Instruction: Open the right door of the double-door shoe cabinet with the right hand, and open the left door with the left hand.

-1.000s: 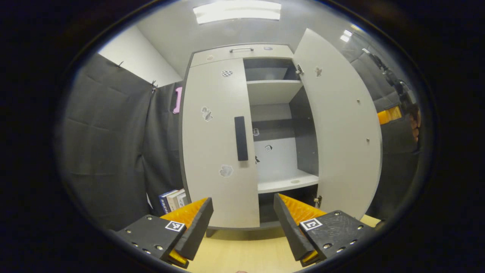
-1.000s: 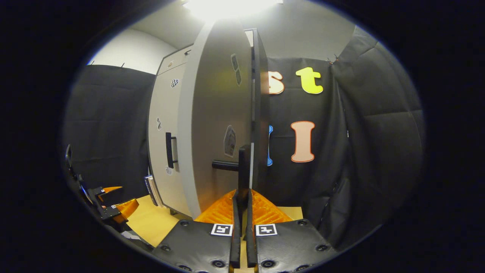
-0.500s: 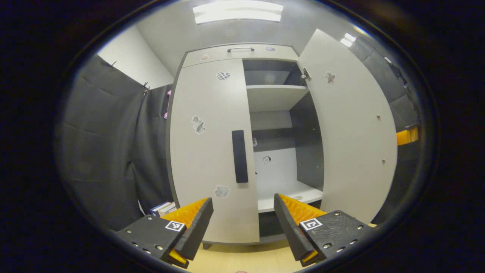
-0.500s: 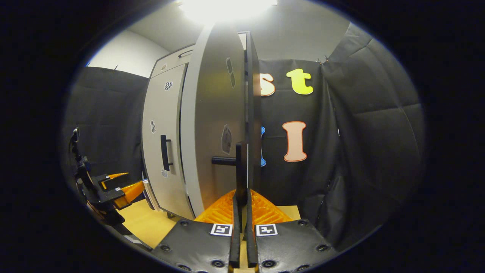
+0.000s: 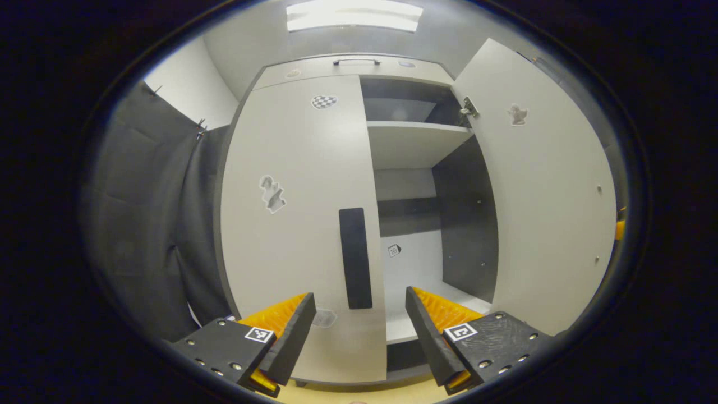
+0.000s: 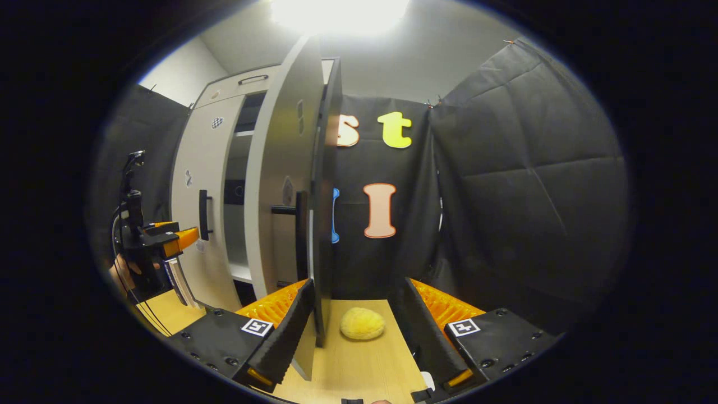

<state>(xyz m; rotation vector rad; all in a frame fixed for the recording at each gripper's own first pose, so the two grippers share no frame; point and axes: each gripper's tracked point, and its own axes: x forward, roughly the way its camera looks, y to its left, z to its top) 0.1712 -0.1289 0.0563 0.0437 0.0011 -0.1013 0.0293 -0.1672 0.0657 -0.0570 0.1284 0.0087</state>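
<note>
The pale double-door shoe cabinet stands close ahead in the left gripper view. Its left door (image 5: 297, 224) is closed, with a black vertical handle (image 5: 355, 258) just above and between the fingers of my left gripper (image 5: 359, 331), which is open and holds nothing. The right door (image 5: 549, 191) stands swung out, baring the shelves (image 5: 412, 143). In the right gripper view the right door (image 6: 280, 185) shows edge-on with its black handle (image 6: 301, 233). My right gripper (image 6: 356, 331) is open; the door's lower edge sits beside its left finger. My left gripper (image 6: 182, 233) shows at far left near the left door's handle (image 6: 203, 215).
A yellow rounded sponge-like lump (image 6: 362, 324) lies on the light wooden surface (image 6: 370, 370) in front of the right gripper. Several books (image 6: 179, 280) lean beside the cabinet's foot. Black cloth walls (image 6: 521, 196) close in on the right and behind.
My right gripper has opened and let go of the right door's handle, drawing back. The right door has swung wider. My left gripper has moved closer to the left door's handle.
</note>
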